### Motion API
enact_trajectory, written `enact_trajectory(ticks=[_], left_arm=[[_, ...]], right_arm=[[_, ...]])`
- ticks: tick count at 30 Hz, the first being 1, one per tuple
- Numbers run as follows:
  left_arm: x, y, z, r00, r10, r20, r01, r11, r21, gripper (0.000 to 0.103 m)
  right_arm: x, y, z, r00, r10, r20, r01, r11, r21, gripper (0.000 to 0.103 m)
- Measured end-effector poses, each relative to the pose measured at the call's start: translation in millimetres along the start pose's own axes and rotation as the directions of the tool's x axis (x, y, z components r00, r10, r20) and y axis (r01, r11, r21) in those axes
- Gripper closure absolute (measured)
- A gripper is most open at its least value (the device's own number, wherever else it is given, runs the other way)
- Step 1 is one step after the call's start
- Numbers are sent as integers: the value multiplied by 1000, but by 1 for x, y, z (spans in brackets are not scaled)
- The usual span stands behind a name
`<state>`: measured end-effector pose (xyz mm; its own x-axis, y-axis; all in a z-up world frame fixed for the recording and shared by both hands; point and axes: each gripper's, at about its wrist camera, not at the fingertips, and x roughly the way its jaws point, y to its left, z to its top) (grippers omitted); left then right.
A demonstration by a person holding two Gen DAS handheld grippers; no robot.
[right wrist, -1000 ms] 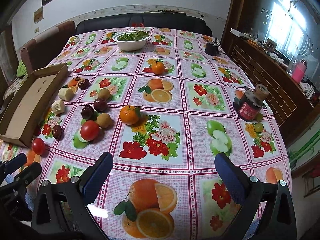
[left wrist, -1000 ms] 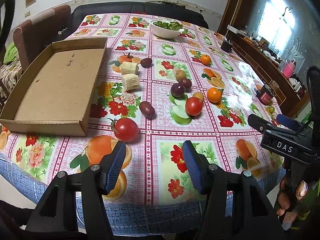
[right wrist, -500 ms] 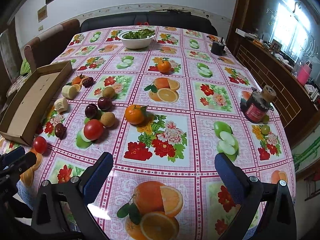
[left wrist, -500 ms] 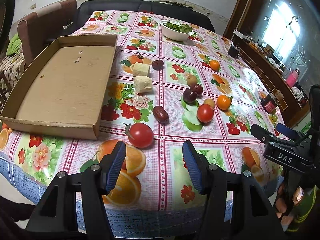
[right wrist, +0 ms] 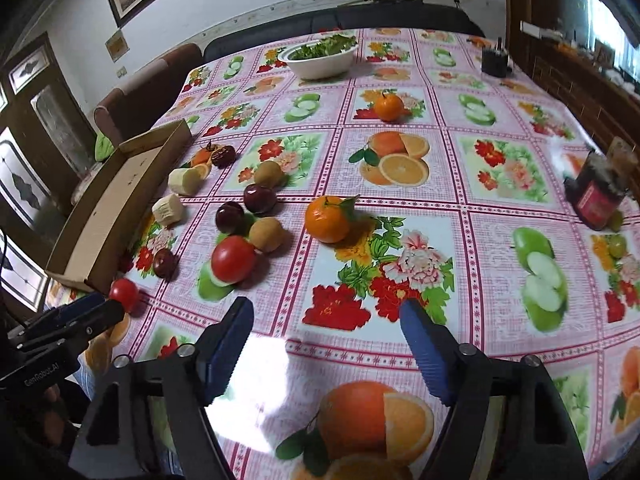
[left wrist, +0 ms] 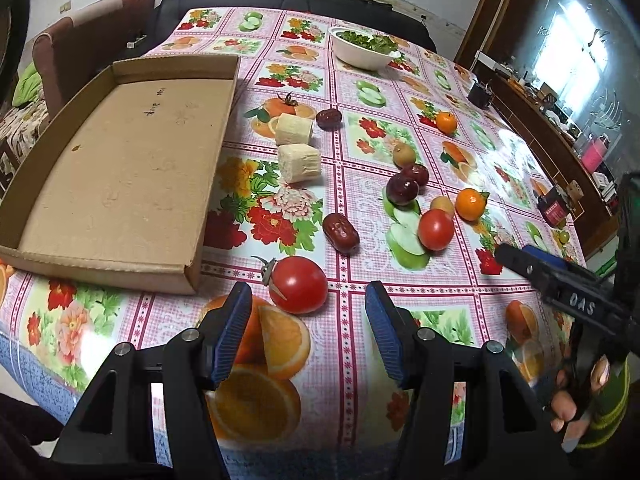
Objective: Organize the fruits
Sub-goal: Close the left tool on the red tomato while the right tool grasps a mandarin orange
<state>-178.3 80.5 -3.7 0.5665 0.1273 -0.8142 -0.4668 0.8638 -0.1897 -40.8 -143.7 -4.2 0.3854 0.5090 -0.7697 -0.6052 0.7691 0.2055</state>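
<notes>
My left gripper [left wrist: 308, 316] is open just short of a red tomato [left wrist: 298, 285] with a stem, near the table's front edge. An empty cardboard tray [left wrist: 120, 168] lies to its left. Beyond lie a red date [left wrist: 341, 233], two pale cut chunks [left wrist: 299, 163], a second tomato [left wrist: 436, 229], plums [left wrist: 402, 190] and oranges [left wrist: 471, 204]. My right gripper [right wrist: 326, 334] is open and empty over the tablecloth, short of an orange [right wrist: 328, 219] and the second tomato [right wrist: 233, 259]. The left gripper [right wrist: 72, 326] also shows at the right wrist view's left edge.
A white bowl of greens [left wrist: 364, 48] stands at the far end. A dark jar [right wrist: 600, 196] stands at the right edge, a small black cup [right wrist: 494, 60] farther back. Chairs and a sofa [left wrist: 92, 44] border the table [right wrist: 500, 168].
My left gripper has moved forward and down to the stemmed tomato, now just before its fingertips. My right gripper has moved forward and lower toward the orange, its fingers closer together.
</notes>
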Motion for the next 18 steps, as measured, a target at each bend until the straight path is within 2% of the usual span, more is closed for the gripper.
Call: enact_trajectory(ticks=[2,4,9,12,14,16,18], left_arm=[[3,1,1,1000,-8,-2,8,1000,2,45],[5,1,3,1000,-7,-2,7,1000,4,45],[14,4,8,1000,-17,-19,17,1000,1,47],[21,6,9,999,-23,-38,23,1000,-11,53],[22,6,9,999,-13,-32,13,1000,-5,59],[24,5,11,1000,-3,-30,3,1000,-4,71],[24,4,11,999,-6,-31,6,1000,-2,72]], right_arm=[[5,-1,7,1000,-12,4,12,1000,-7,27],[10,-1,15,1000,-2,11,2,1000,-16,33],[30,-3,33,1000,-7,2,7,1000,-19,37],[46,-4,39,1000,10,-22,-10,1000,-12,44],[52,-5,42,999,17,-29,-18,1000,-7,45],[54,-6,44,999,23,-25,-23,1000,-9,47],[54,-9,45,999,37,-21,-37,999,0,63]])
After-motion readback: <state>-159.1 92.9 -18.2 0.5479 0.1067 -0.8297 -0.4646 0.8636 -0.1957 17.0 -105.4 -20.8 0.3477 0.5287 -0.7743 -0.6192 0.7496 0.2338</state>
